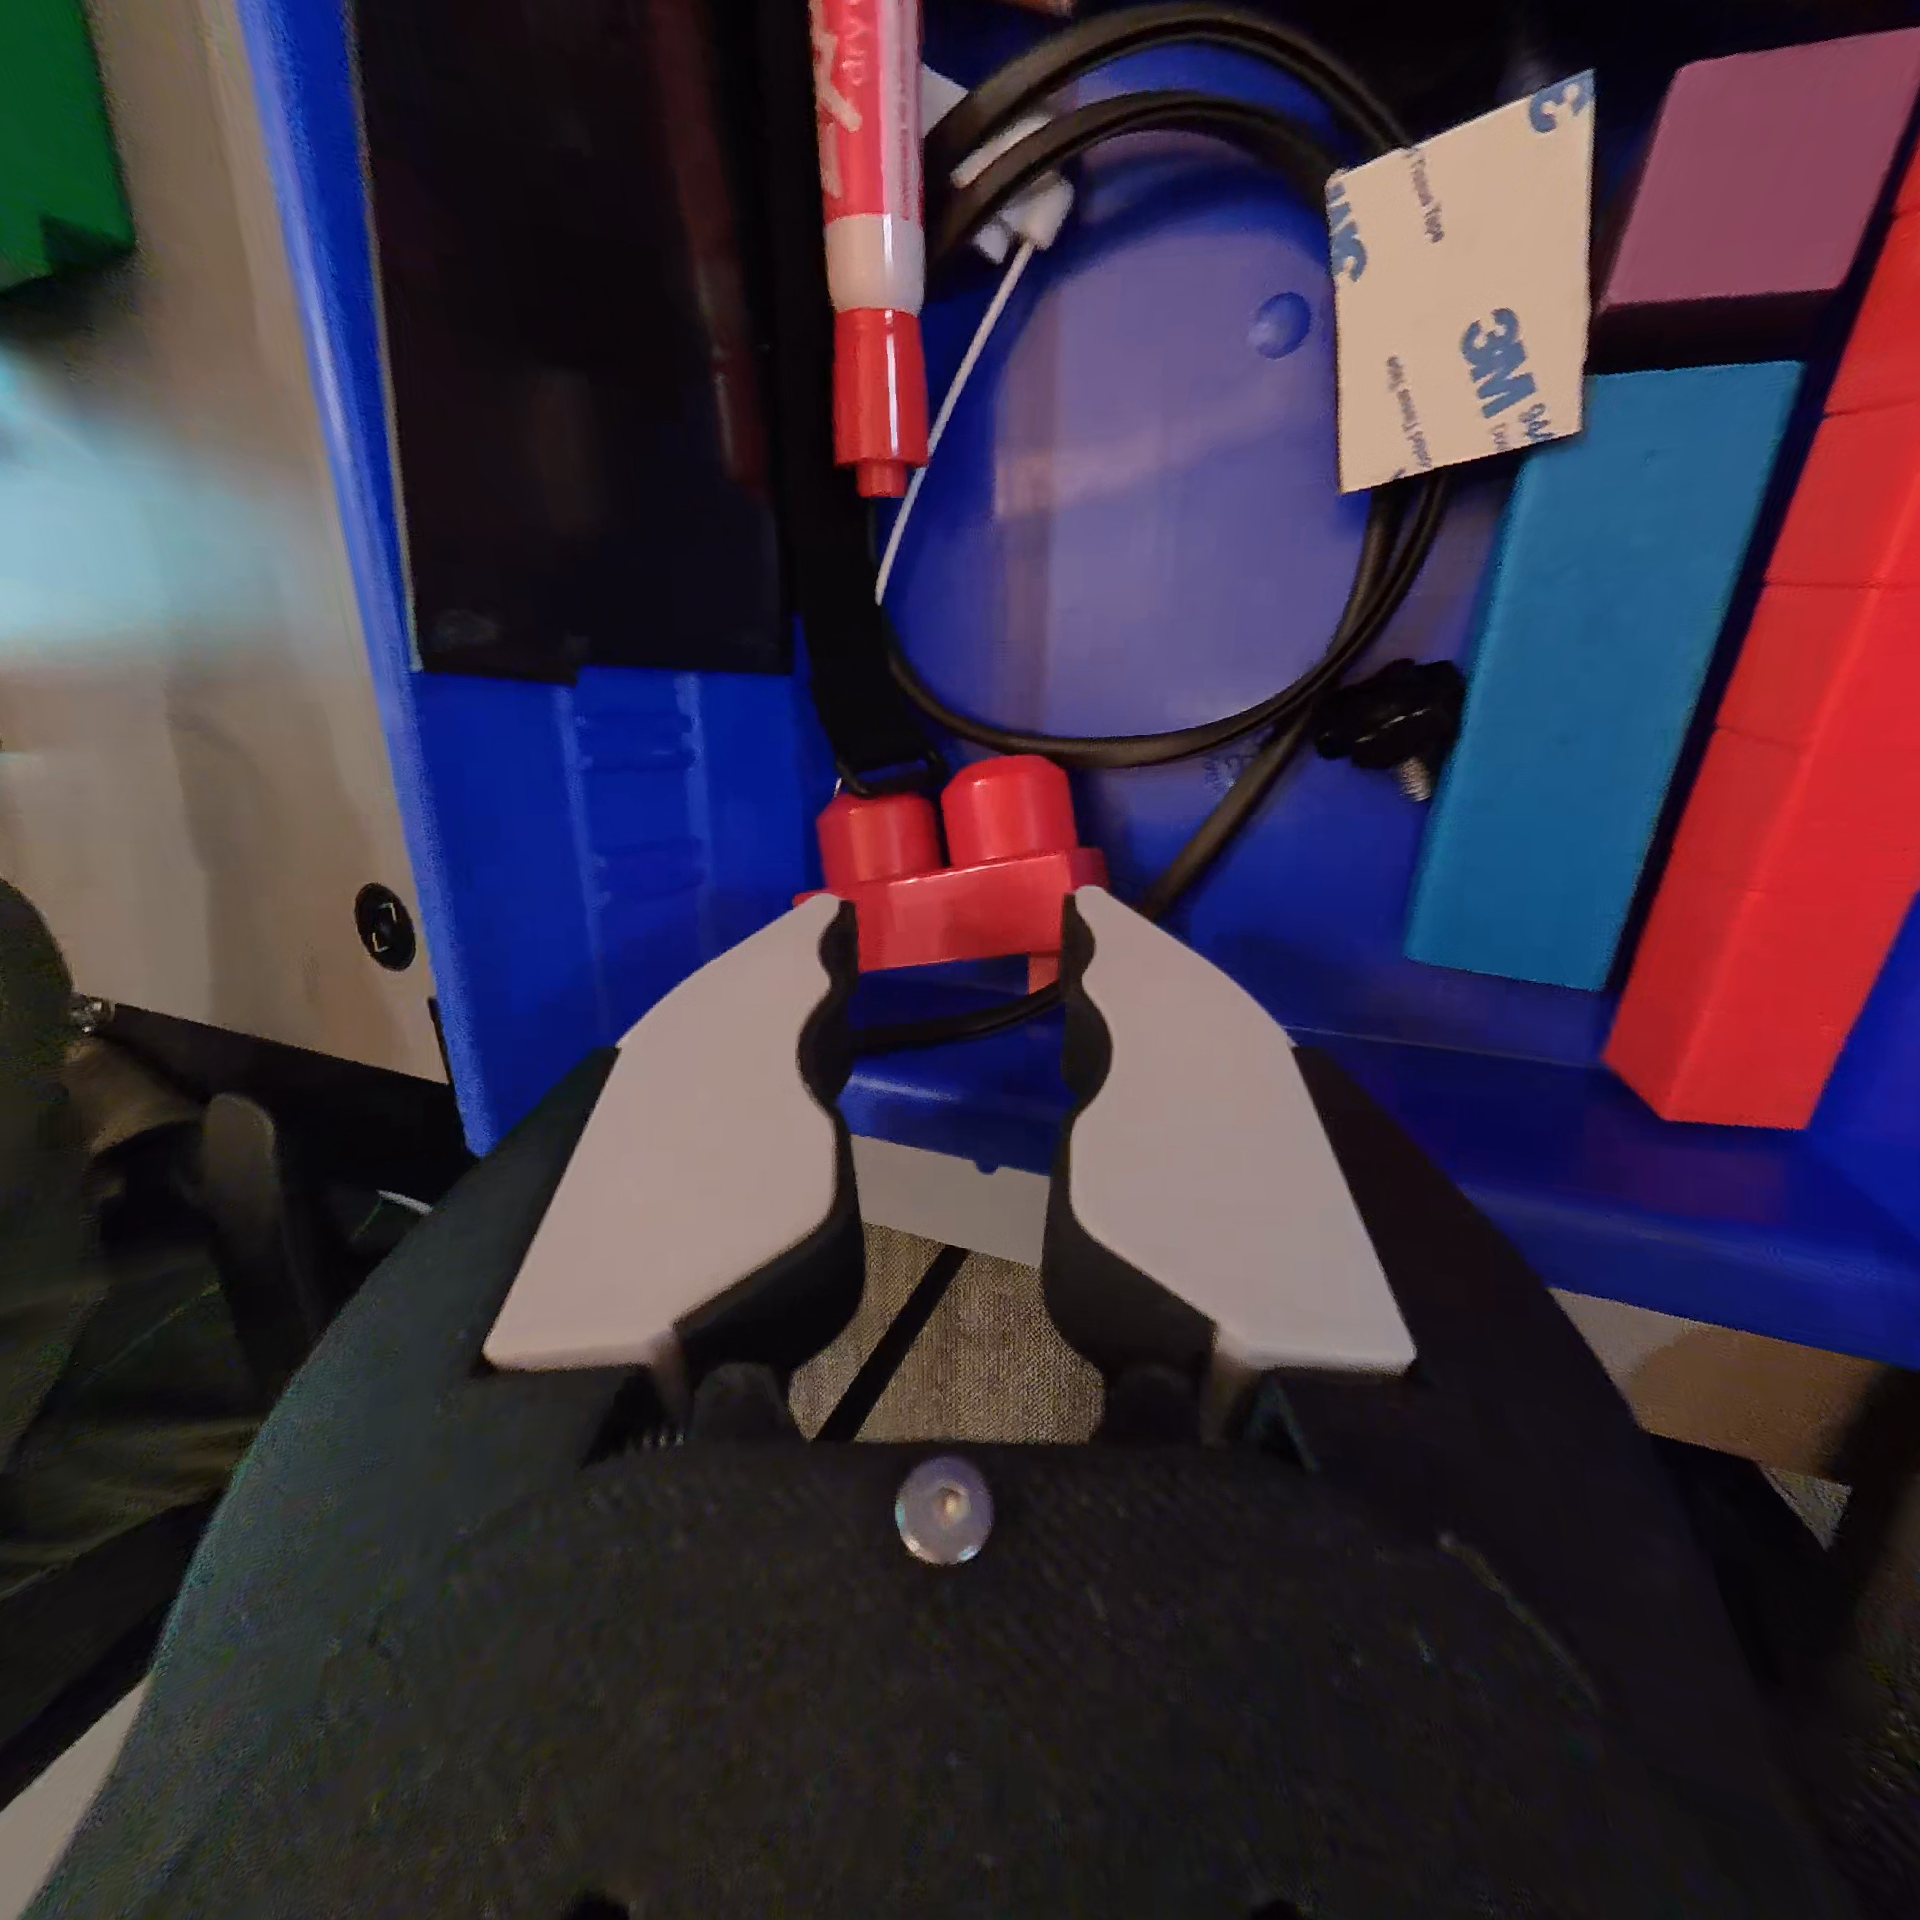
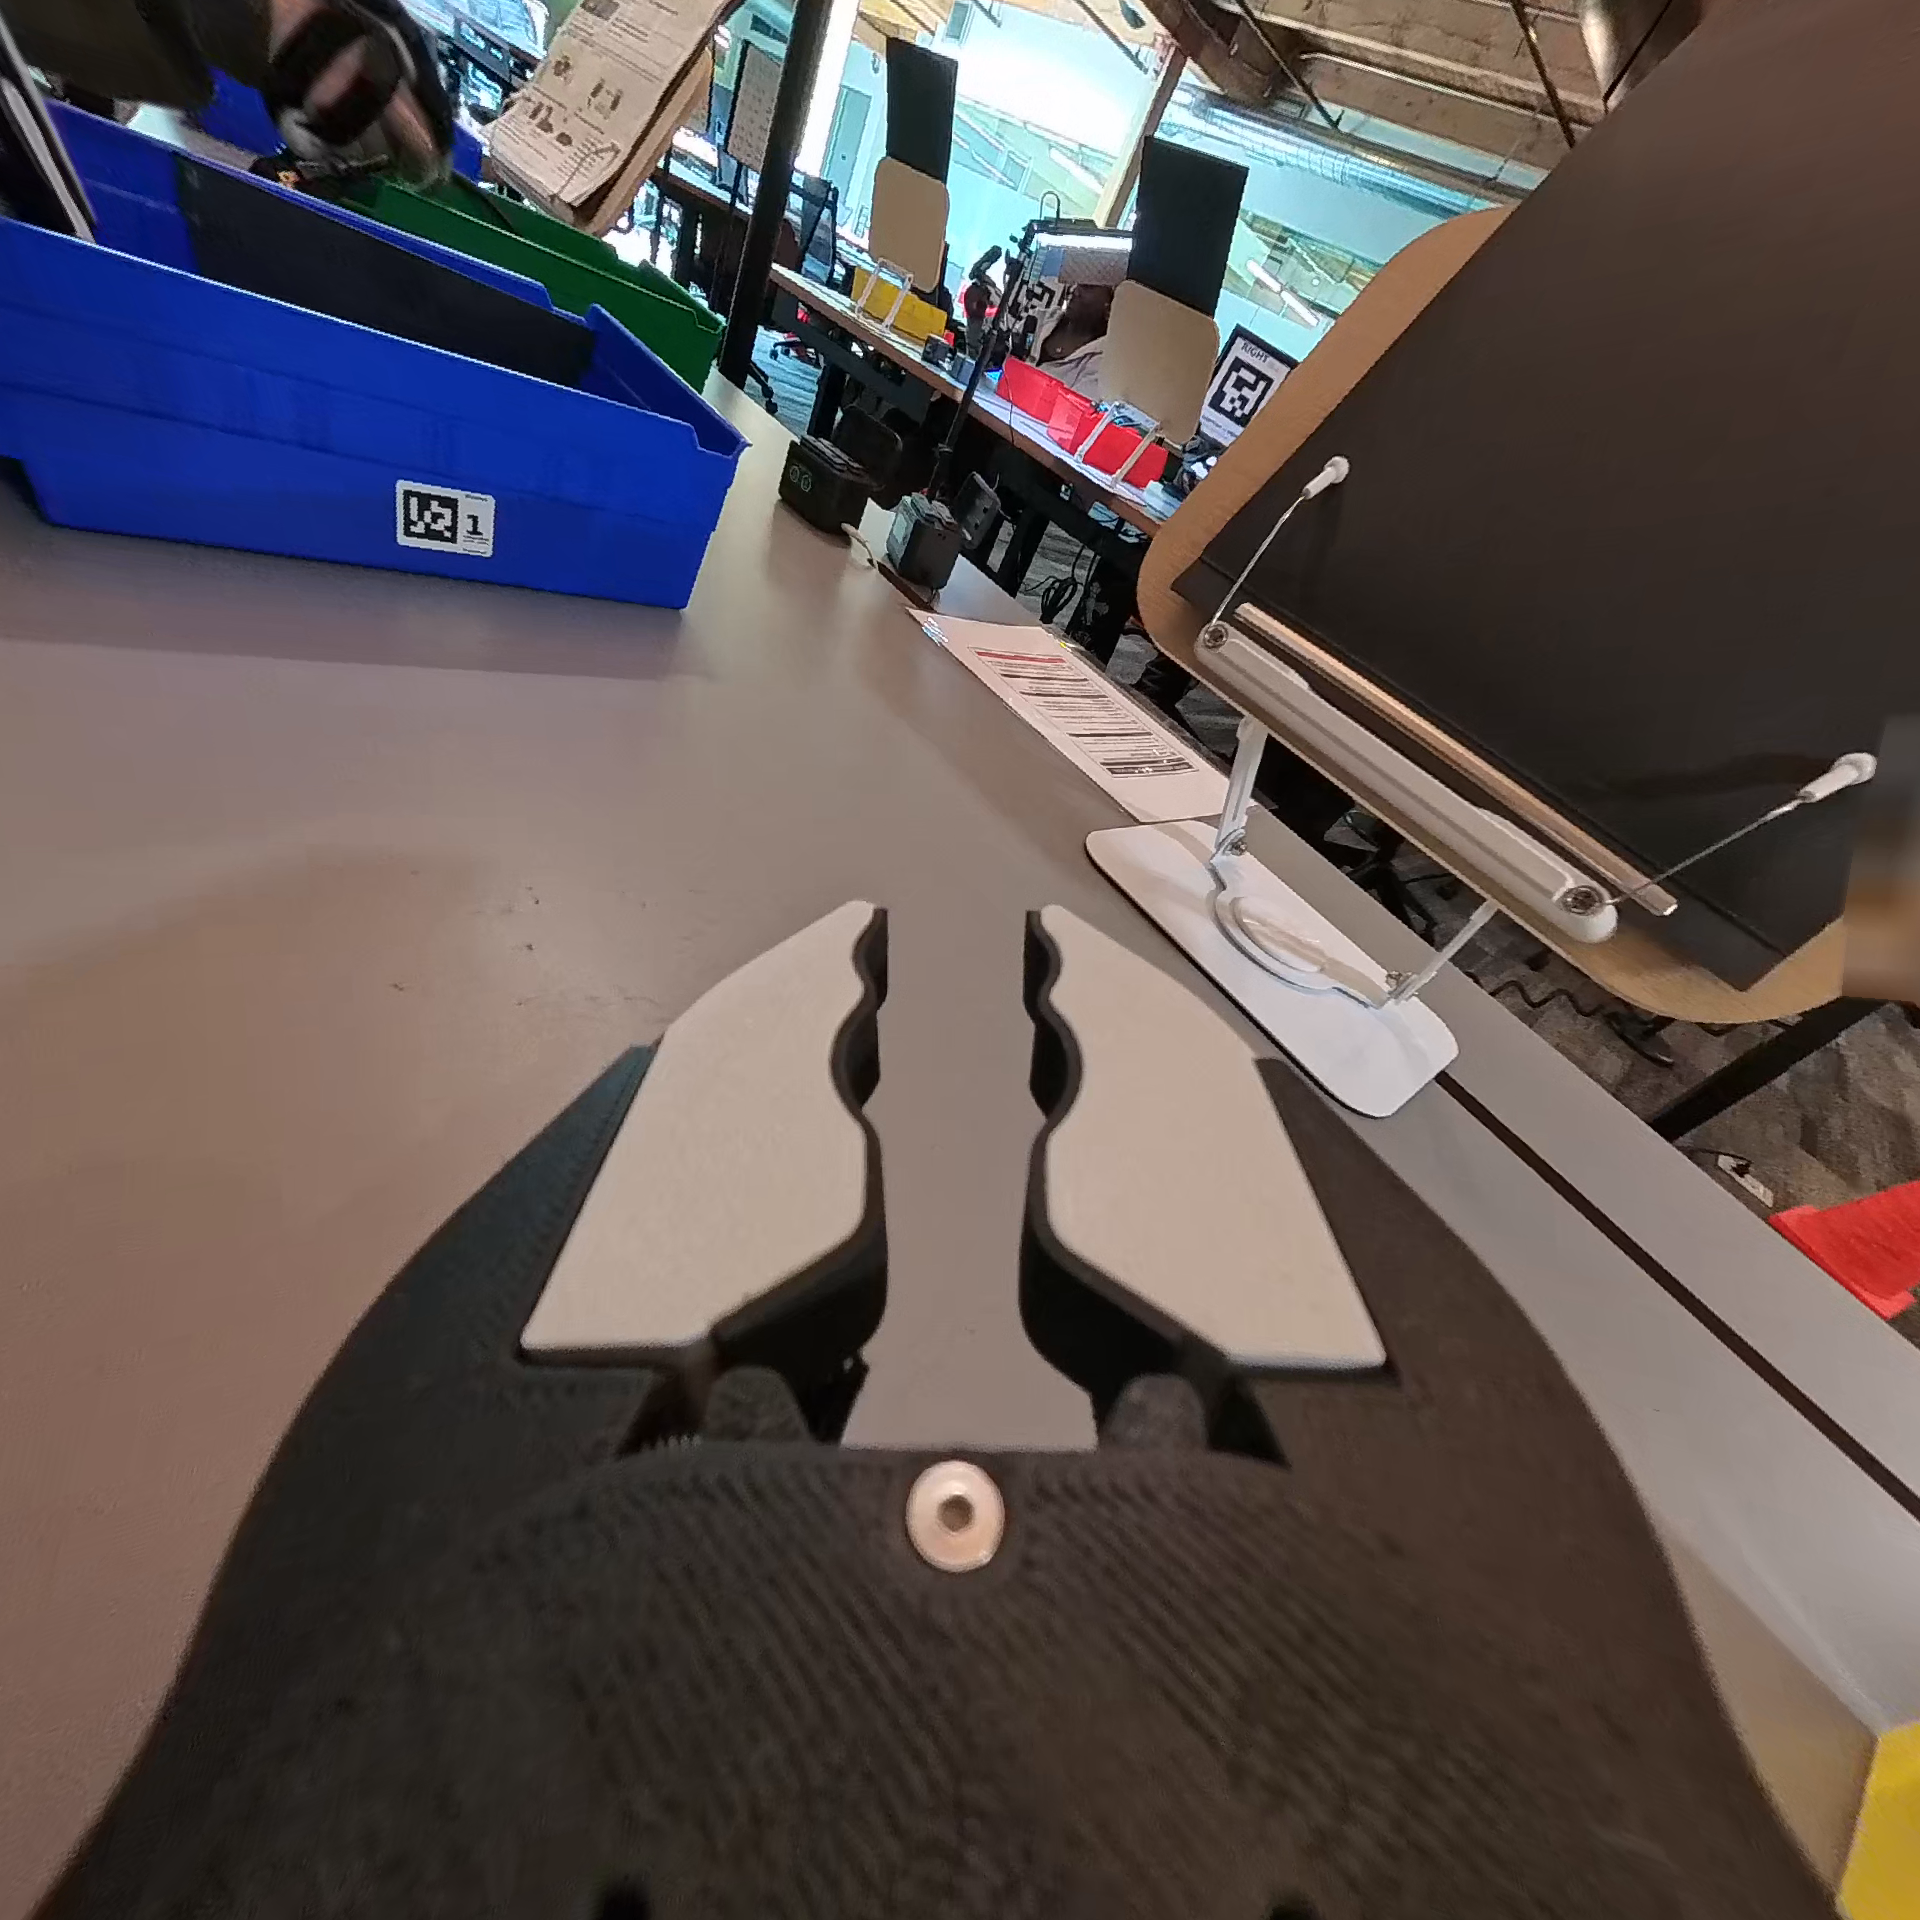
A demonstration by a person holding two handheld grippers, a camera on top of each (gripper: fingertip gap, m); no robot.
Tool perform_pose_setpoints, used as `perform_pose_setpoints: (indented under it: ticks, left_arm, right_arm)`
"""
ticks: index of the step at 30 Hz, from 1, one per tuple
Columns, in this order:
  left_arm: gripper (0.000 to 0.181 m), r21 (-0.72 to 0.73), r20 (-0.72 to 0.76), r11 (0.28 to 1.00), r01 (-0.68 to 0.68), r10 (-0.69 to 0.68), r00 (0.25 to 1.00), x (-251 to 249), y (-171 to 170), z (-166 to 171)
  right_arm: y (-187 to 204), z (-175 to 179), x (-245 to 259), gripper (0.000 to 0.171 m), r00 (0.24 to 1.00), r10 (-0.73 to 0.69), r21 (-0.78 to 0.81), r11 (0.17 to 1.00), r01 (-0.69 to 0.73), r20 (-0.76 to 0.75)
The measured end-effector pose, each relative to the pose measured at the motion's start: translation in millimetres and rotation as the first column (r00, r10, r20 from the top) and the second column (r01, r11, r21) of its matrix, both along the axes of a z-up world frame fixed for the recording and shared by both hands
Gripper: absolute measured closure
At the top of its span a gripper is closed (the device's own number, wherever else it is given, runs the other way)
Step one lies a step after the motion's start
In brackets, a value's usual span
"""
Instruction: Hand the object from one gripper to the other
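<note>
In the left wrist view my left gripper (image 1: 958, 920) is shut on a red two-stud toy brick (image 1: 951, 873), pinching its flat base between the fingertips, over the near end of a blue bin (image 1: 644, 831). In the right wrist view my right gripper (image 2: 956, 925) is open and empty, low over the grey table (image 2: 520, 831). A gloved hand (image 2: 343, 83) shows blurred at the top left of that view, above the blue bin (image 2: 312, 436). The brick is hidden from the right wrist view.
The bin holds a red marker (image 1: 875, 260), a coiled black cable (image 1: 1195, 717), a white adhesive pad (image 1: 1465, 301), teal (image 1: 1590, 675), red (image 1: 1787, 727) and purple (image 1: 1777, 177) blocks, and a black divider (image 1: 582, 343). A green bin (image 2: 582, 260), a paper sheet (image 2: 1081, 717) and a white stand (image 2: 1278, 956) with a black board (image 2: 1610, 520) are around my right gripper. About 55 centimetres separates my left fingertips from my right.
</note>
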State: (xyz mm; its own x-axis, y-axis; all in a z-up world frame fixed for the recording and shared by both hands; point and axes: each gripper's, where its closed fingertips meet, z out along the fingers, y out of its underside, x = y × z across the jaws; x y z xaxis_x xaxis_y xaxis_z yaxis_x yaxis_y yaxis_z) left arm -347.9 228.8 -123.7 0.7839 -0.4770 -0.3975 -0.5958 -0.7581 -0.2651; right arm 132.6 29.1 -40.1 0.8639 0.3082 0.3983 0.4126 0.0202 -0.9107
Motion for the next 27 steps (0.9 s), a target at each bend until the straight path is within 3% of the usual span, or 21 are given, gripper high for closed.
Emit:
perform_pose_setpoints:
  ticks: [4,9,13,18,27]
  left_arm:
    - [0.155,-0.021,-0.003,0.999,-0.051,0.051,0.999,-9.2,-4.7,1.2]
    - [0.147,0.043,-0.047,0.998,-0.044,0.046,0.998,-15.9,0.4,12.9]
    - [0.134,-0.040,-0.206,0.998,0.050,-0.057,0.977,-31.4,-12.3,8.9]
    - [0.130,-0.046,-0.168,0.982,0.183,-0.188,0.968,-16.8,-8.9,0.9]
    - [0.141,-0.048,-0.248,0.964,0.262,-0.265,0.932,-8.6,5.7,-7.9]
  right_arm:
    - [-0.1,-0.5,-0.8,0.146,1.000,0.001,0.000,1.000,-0.001,0.007]
    - [0.1,-1.4,-1.5,0.146,1.000,0.002,-0.002,1.000,-0.002,0.013]
    - [0.2,-1.7,-2.0,0.146,1.000,0.004,-0.003,1.000,-0.004,0.016]
    - [0.3,-2.4,-3.1,0.146,1.000,0.007,-0.005,1.000,-0.007,0.018]
    - [0.3,-3.4,-4.2,0.146,1.000,0.010,-0.006,1.000,-0.010,0.025]
